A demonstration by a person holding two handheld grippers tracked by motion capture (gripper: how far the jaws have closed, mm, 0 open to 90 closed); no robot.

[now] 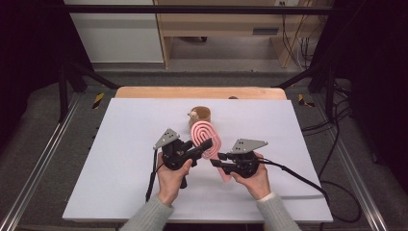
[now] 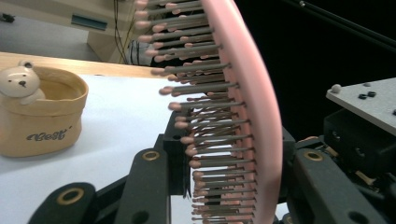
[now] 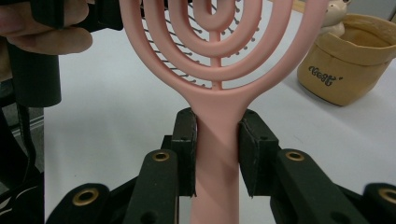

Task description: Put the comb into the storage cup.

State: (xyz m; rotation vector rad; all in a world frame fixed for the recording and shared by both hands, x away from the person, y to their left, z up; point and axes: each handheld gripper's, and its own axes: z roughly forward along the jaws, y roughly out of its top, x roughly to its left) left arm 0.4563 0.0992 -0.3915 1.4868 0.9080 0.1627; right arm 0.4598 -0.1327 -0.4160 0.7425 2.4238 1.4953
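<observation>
A pink hairbrush [image 1: 206, 137] with a looped, openwork head is held off the white tabletop between both grippers. My right gripper [image 1: 219, 159] is shut on its handle; in the right gripper view the pads [image 3: 187, 149] press both sides of the handle [image 3: 217, 140]. My left gripper [image 1: 206, 145] is shut on the brush head. In the left gripper view the head [image 2: 252, 93] stands edge-on between the jaws, its bristles [image 2: 201, 88] pointing to the left. My left gripper [image 2: 231, 158] sits close against the right gripper's body [image 2: 364, 135].
A small tan fabric pot [image 1: 199, 114] with a bear figure on its rim stands just behind the brush, near the back of the white sheet [image 1: 120, 159]. A black cable [image 1: 298, 178] trails right from the right gripper. Metal rails run along both table sides.
</observation>
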